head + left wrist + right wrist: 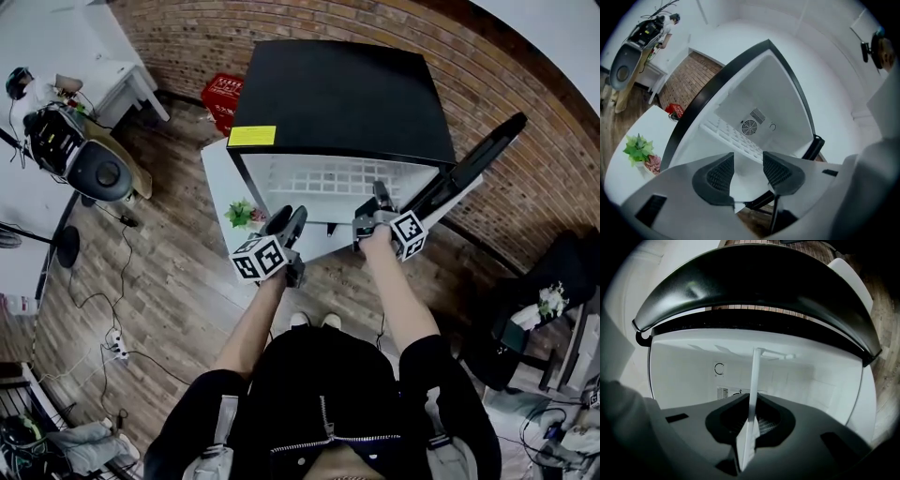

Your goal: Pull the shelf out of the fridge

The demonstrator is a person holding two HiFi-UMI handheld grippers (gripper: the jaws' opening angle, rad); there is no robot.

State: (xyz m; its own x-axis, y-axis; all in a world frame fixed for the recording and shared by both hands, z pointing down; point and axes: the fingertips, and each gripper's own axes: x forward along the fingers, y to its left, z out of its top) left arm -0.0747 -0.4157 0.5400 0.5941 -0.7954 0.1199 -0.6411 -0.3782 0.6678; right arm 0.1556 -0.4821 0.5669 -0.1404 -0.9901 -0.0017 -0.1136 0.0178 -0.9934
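White wire shelf (328,178) clamped at its front edge, not yet drawn out of the fridge (342,94).

The shelf is seen lying inside the open cavity of the black fridge. Its front edge is pinched edge-on between the narrowly set jaws of the right gripper (751,420). The jaws of the left gripper (747,171) are spread wide with nothing between them, in front of the left part of the opening. The step in hand is judged to be the pull itself. It is best made straight out of the opening and kept level, so that the grid is not skewed or jammed against the walls. The free left edge could be steadied by the left gripper. The door (469,169) is swung open at the right. A small plant (242,214) on the white surface (217,178) beside the fridge should be kept clear of.
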